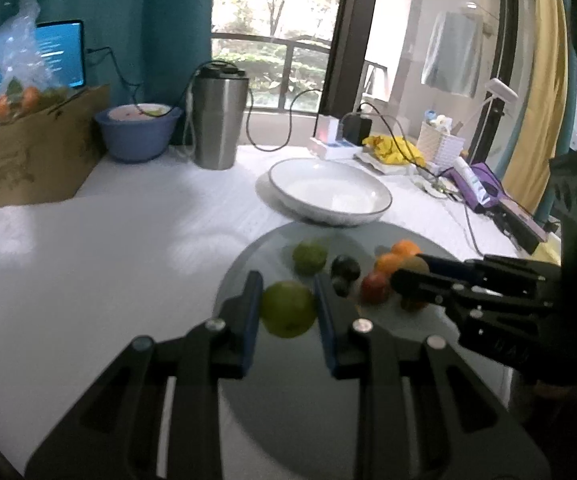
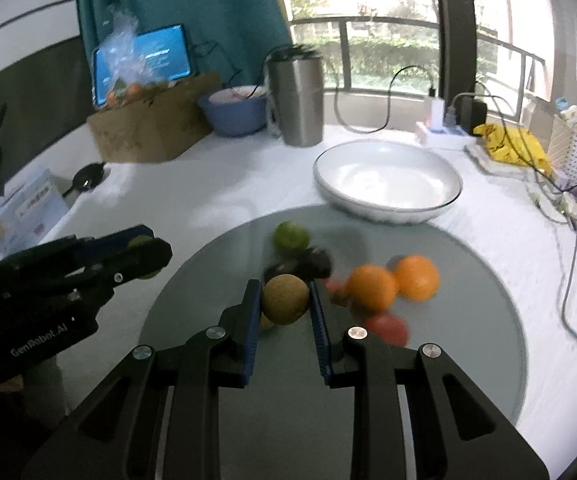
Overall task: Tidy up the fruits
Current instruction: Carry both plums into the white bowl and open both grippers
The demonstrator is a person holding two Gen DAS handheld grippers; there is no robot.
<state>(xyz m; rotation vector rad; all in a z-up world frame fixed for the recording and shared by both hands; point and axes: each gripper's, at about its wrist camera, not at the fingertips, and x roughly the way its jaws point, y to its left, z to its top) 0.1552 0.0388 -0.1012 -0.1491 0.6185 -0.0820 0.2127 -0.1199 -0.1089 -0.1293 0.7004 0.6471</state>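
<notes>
A grey round mat (image 1: 288, 380) holds several fruits. My left gripper (image 1: 286, 294) is shut on a green apple (image 1: 288, 309) just above the mat. My right gripper (image 2: 284, 296) is shut on a brown round fruit (image 2: 285, 298); from the left wrist view it reaches in from the right (image 1: 404, 276) with that fruit (image 1: 414, 266). On the mat lie a green lime (image 1: 309, 257) (image 2: 290, 236), dark fruits (image 1: 345, 270) (image 2: 312, 262), a red fruit (image 1: 374, 288) (image 2: 386, 328) and two oranges (image 1: 398, 256) (image 2: 392, 280). An empty white bowl (image 1: 330, 192) (image 2: 388, 180) stands behind the mat.
A steel tumbler (image 1: 218, 118), a blue bowl (image 1: 138, 132) and a cardboard box (image 1: 32, 152) with a bag of oranges stand at the back left. Cables, a charger, a yellow cloth (image 1: 394, 150) and a white basket (image 1: 440, 146) crowd the right.
</notes>
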